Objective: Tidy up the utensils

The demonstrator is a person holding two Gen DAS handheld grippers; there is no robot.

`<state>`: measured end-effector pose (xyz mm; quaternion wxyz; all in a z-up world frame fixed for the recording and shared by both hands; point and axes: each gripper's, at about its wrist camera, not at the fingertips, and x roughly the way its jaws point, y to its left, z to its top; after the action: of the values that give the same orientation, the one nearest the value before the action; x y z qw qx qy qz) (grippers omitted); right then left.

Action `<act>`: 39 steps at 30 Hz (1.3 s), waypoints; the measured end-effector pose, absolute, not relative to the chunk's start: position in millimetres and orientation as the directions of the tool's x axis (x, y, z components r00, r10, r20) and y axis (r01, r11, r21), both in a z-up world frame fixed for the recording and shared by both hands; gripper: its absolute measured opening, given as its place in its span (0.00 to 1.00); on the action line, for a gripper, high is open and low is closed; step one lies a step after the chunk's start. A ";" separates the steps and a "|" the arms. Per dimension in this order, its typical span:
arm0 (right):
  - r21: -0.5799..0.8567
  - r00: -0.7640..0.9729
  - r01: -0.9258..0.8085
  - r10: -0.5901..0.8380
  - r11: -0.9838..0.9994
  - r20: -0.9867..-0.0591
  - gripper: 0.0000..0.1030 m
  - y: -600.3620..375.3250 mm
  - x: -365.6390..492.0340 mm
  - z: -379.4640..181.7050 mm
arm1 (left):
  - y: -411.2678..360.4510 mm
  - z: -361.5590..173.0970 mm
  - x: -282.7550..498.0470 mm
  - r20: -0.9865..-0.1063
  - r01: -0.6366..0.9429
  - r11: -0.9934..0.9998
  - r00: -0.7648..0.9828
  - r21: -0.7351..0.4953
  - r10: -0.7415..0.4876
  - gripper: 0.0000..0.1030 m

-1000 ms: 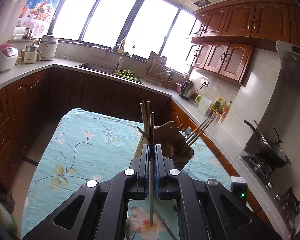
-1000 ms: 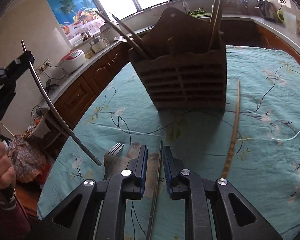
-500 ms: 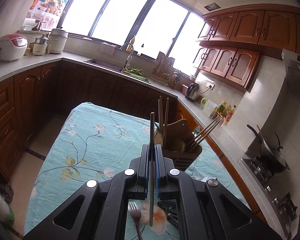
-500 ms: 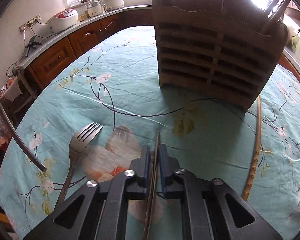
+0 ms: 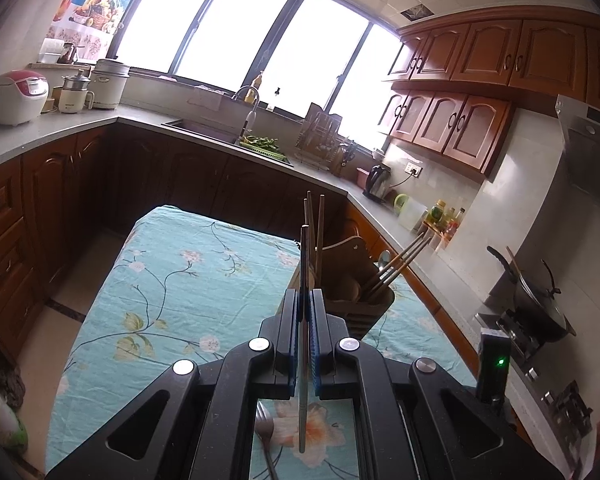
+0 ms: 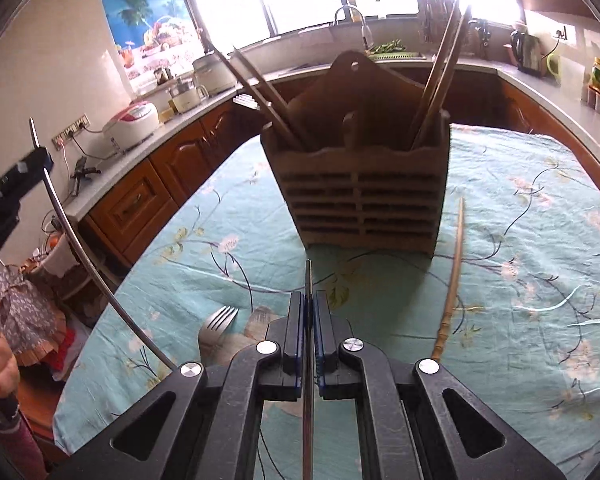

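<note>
Chopsticks [image 6: 307, 320] [image 5: 302, 264] pinched in both grippers; no readable writing.

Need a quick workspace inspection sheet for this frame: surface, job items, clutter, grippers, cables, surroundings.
Surface: table under a teal floral tablecloth.
Job's things: wooden utensil holder upright, chopsticks standing in its left and right compartments; fork and bamboo chopstick lying on the cloth.
Clutter: nothing seen.
Grippers: left gripper shut on a metal chopstick held above the table; right gripper shut on a second metal chopstick.
Cables: kettle cord runs to a wall outlet; none seen on the table.
Surroundings: sink, rice cooker, wok on the stove.
</note>
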<state>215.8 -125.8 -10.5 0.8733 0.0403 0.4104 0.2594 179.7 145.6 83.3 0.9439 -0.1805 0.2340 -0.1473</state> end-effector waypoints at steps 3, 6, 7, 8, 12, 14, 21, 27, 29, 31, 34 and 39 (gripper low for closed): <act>0.303 0.567 -0.406 0.498 0.862 -0.656 0.04 -138.6 211.8 8.8 | 141.9 84.6 179.3 -0.385 0.204 0.891 0.846 -0.405 -0.369 0.03; 0.315 0.602 -0.398 0.504 0.862 -0.619 0.04 -146.9 211.6 26.4 | 138.3 86.4 180.2 -0.381 0.213 0.890 0.845 -0.403 -0.375 0.03; 0.316 0.611 -0.398 0.506 0.861 -0.609 0.04 -149.5 211.1 31.3 | 135.9 86.7 180.1 -0.380 0.216 0.890 0.845 -0.401 -0.377 0.03; 0.317 0.621 -0.398 0.508 0.861 -0.598 0.04 -151.7 211.3 37.0 | 134.3 87.4 180.9 -0.379 0.220 0.890 0.844 -0.400 -0.379 0.03; 0.320 0.659 -0.396 0.509 0.861 -0.553 0.04 -161.8 210.7 56.7 | 130.1 88.7 181.8 -0.375 0.230 0.889 0.843 -0.395 -0.385 0.03; 0.328 0.677 -0.394 0.513 0.858 -0.528 0.04 -166.2 212.4 63.4 | 129.7 89.4 183.3 -0.372 0.234 0.889 0.844 -0.395 -0.387 0.03; 0.348 0.741 -0.385 0.511 0.855 -0.435 0.04 -177.5 218.8 84.7 | 123.1 94.1 191.8 -0.358 0.251 0.885 0.845 -0.392 -0.398 0.03; 0.363 0.768 -0.391 0.517 0.846 -0.377 0.04 -180.1 227.9 98.1 | 117.7 96.6 197.0 -0.349 0.265 0.884 0.845 -0.384 -0.405 0.03; 0.366 0.776 -0.392 0.517 0.844 -0.362 0.04 -180.3 228.1 100.6 | 116.8 96.8 199.1 -0.349 0.267 0.884 0.845 -0.383 -0.406 0.03; 0.369 0.782 -0.393 0.517 0.843 -0.349 0.04 -181.4 229.0 102.6 | 115.1 96.8 201.3 -0.348 0.267 0.885 0.846 -0.381 -0.404 0.03; 0.378 0.796 -0.391 0.514 0.839 -0.320 0.04 -184.1 231.5 104.0 | 113.2 97.3 206.5 -0.350 0.268 0.885 0.845 -0.380 -0.405 0.03; 0.382 0.826 -0.382 0.497 0.841 -0.267 0.04 -185.8 239.4 107.0 | 104.6 101.4 216.3 -0.342 0.273 0.886 0.847 -0.376 -0.406 0.03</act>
<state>239.4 -185.8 107.0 0.9423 0.1581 0.1808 0.2332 216.3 104.6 101.4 0.9479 -0.1585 0.2102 -0.1792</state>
